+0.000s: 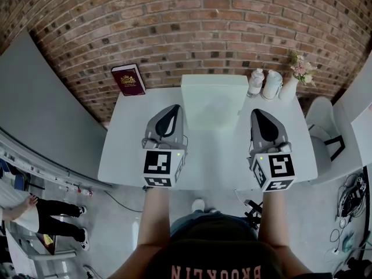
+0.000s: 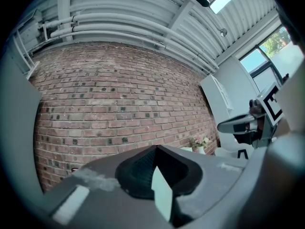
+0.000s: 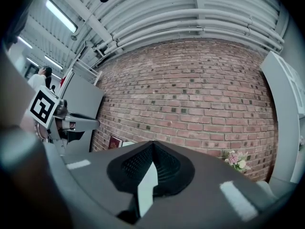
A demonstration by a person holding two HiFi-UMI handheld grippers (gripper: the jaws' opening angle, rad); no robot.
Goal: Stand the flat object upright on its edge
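box: pale box (image 1: 214, 97), which I take for the flat object; it lies broad face up at the middle back of the table (image 1: 215, 161).
box axis: slightly wider across than deep; its near edge runs side to side, square to the line of both grippers.
box contents: closed; nothing inside shows.
left gripper: left gripper (image 1: 174, 107) is just left of the box's near left corner and points level toward the wall (image 1: 192, 28); jaws pressed together on nothing.
right gripper: right gripper (image 1: 258, 113) is just right of the box's near right corner and also points level; jaws pressed together on nothing.
nearer hand: neither, by my reading; the box sits between the two tips, ahead of both.
coming move: likely the jaws must part first, then take or tip a side edge of the box.
book: maroon book (image 1: 128, 80), left of the box by the wall; also flat in shape. I cannot tell whether it lies down or leans.
bottles: two pale bottles (image 1: 256, 81), right of the box at the back; fill not visible.
vase: white vase (image 1: 289, 89), right of the bottles, farthest from the box; holds flowers (image 1: 302, 68).
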